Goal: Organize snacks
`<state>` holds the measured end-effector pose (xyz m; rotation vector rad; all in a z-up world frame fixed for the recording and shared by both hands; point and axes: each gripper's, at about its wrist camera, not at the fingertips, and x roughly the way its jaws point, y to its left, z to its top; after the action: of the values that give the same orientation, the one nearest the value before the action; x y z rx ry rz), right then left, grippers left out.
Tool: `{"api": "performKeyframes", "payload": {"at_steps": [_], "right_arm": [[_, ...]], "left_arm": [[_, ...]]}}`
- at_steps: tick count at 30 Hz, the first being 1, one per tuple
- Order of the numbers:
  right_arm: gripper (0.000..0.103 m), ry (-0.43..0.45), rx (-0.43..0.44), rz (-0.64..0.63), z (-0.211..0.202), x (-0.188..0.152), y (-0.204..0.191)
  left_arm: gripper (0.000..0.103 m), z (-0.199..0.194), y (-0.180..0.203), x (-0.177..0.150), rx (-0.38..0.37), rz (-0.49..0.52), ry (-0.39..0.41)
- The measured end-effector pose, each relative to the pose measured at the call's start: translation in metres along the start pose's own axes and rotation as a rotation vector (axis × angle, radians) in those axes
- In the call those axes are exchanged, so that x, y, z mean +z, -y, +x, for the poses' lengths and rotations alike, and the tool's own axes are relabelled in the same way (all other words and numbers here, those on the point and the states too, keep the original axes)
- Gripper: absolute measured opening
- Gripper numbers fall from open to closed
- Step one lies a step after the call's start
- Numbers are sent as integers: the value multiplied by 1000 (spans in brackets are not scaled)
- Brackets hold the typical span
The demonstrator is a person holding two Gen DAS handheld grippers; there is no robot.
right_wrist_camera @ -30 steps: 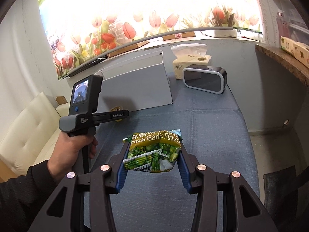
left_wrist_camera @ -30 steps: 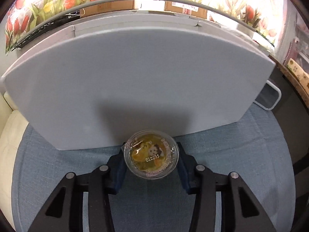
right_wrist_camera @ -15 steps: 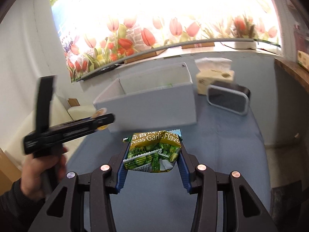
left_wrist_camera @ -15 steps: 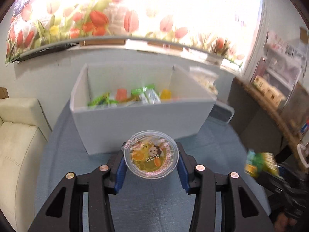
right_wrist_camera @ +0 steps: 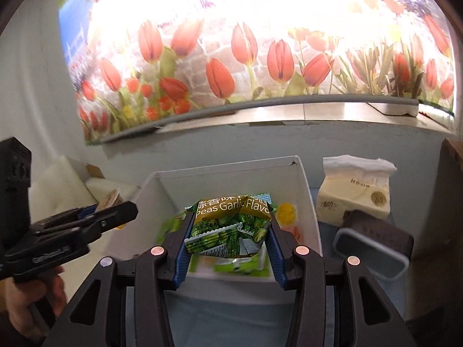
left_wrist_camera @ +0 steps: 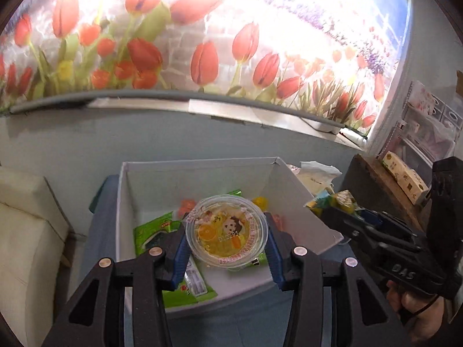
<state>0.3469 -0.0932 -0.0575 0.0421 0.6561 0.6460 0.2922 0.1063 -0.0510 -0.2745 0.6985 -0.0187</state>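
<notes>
I have both tools above the white box (left_wrist_camera: 301, 193). My left gripper (left_wrist_camera: 225, 238) clamps the jelly cup (left_wrist_camera: 224, 232), foil lid facing the camera, over the box centre. My right gripper (right_wrist_camera: 228, 237) pinches the pea packet (right_wrist_camera: 231, 225), long axis 9-to-3, over the right half. Box walls stand at 9 and 3; I judge room to drop both straight down.

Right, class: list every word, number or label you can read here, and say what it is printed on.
"Peas Garlic Flavo": green pea packet in the right gripper.
"D12295": jelly cup lid, in the left gripper.
"DAS": right gripper's body.
Tissue pack print: too small.
</notes>
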Motion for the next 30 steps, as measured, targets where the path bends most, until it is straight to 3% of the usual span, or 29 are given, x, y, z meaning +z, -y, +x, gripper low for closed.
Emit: {"api": "performKeyframes", "payload": {"at_steps": [5, 7, 8, 9, 10, 16, 22, 26, 30], "right_arm": [[50, -70, -50, -24, 42, 12, 16], [52, -80, -92, -36, 47, 11, 19], [54, -79, -110, -34, 47, 11, 21], [69, -82, -111, -29, 47, 11, 22], [89, -76, -113, -18, 44, 11, 25], [103, -20, -199, -35, 18, 12, 23], [103, 95, -300, -148, -35, 4, -9], [103, 207, -338, -196, -84, -9, -34], [103, 316, -354, -213, -143, -23, -58]], "left_arm": [[51, 44, -12, 3, 41, 13, -92], [69, 51, -15, 0, 67, 16, -122], [87, 48, -16, -2, 90, 12, -105], [103, 43, -17, -3, 111, 9, -72], [103, 38, -19, -3, 113, 9, -45], [103, -1, -16, 1, 98, 6, 31], [103, -54, 1, -5, 105, 38, 130], [103, -110, 28, -18, 198, 132, 284], [103, -164, 49, -35, 217, 173, 392]]}}
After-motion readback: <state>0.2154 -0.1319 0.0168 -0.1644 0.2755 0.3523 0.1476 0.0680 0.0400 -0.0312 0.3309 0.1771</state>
